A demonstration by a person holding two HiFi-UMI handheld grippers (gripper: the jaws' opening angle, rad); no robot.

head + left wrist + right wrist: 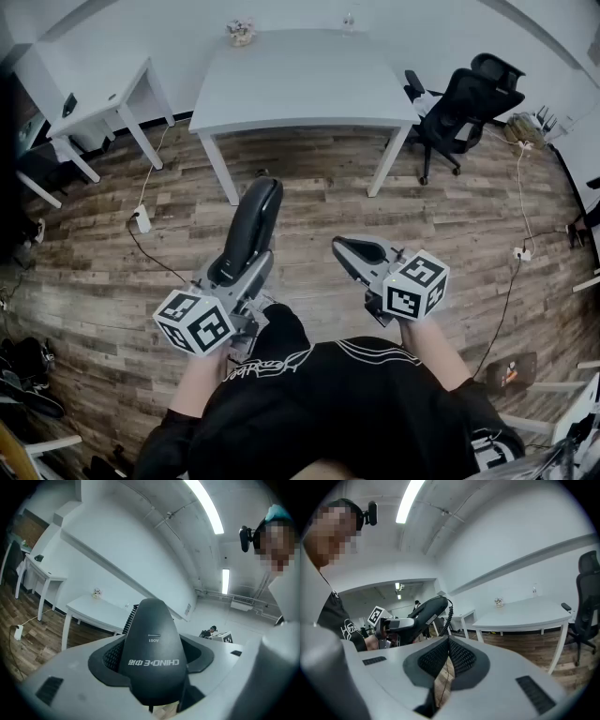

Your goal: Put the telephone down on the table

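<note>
A black telephone handset (251, 228) sticks up and forward out of my left gripper (240, 270), whose jaws are shut on its lower part. In the left gripper view the handset (152, 651) fills the gap between the pads, with its coiled cord (130, 618) behind it. The handset hangs in the air over the wooden floor, well short of the white table (300, 80). My right gripper (361, 251) is level with it to the right, shut and empty (446, 658). From the right gripper view the handset (427, 611) shows at the left, with the table (525, 616) further off.
A black office chair (464, 98) stands at the table's right end. A smaller white desk (94, 105) is at the far left. A power strip (142, 218) and cables lie on the floor. A small object (241, 33) sits at the table's far edge.
</note>
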